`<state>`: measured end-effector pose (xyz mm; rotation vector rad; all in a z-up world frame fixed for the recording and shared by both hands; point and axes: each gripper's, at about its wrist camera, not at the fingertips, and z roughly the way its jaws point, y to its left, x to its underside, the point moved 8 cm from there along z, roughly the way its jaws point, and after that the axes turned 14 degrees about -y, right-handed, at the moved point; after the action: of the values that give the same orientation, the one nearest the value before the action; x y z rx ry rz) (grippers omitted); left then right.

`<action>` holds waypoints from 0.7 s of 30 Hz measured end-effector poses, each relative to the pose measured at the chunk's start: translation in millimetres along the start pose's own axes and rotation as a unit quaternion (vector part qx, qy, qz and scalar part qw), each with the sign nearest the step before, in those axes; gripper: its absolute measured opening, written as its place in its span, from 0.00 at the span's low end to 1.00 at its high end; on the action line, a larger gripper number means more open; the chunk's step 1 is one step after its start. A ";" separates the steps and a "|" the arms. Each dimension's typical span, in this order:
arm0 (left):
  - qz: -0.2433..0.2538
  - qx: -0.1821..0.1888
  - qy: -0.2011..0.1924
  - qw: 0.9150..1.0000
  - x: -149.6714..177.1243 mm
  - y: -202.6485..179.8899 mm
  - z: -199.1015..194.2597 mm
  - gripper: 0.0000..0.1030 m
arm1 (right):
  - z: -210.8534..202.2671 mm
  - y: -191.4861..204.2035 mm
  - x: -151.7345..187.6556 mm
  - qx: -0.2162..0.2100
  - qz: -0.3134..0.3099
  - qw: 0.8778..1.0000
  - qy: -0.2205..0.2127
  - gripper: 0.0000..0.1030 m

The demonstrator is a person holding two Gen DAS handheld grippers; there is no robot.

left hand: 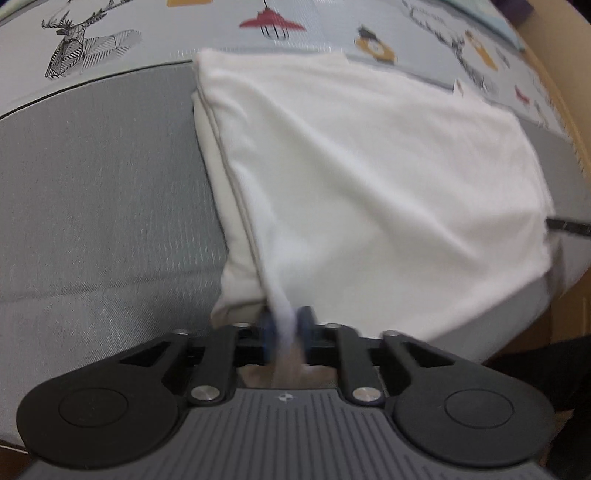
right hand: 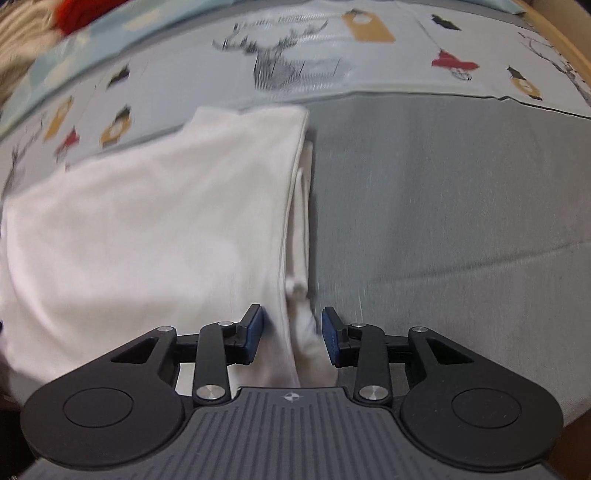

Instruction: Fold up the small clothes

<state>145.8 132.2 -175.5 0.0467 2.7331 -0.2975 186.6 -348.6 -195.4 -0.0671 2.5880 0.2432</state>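
A white garment lies folded in layers on a grey bed surface. My left gripper is shut on the garment's near left corner, and the cloth rises in a pinched ridge to the pads. In the right wrist view the same white garment fills the left half. My right gripper is open, its blue pads on either side of the garment's near right edge, which lies between them.
A pale sheet printed with deer, lamps and tags covers the far part of the bed. A wooden bed frame runs along the right. Red and beige items lie at the far left.
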 end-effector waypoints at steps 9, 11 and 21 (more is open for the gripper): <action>-0.012 0.000 -0.003 1.000 7.8 8.8 -20.2 0.04 | -32.1 -5.6 -20.8 0.008 0.007 0.998 -0.069 0.00; 0.019 -0.012 0.017 1.000 14.8 4.1 -14.7 0.07 | -28.6 -13.1 -17.3 0.024 0.010 0.998 -0.053 0.00; 0.021 0.012 -0.024 0.999 -8.5 -19.2 -20.9 0.13 | -21.1 1.9 0.5 -0.010 -0.041 0.999 0.001 0.30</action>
<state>144.4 118.0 -149.5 0.1026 2.6779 -0.3144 175.3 -350.7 -177.6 -0.1810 2.5776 0.2400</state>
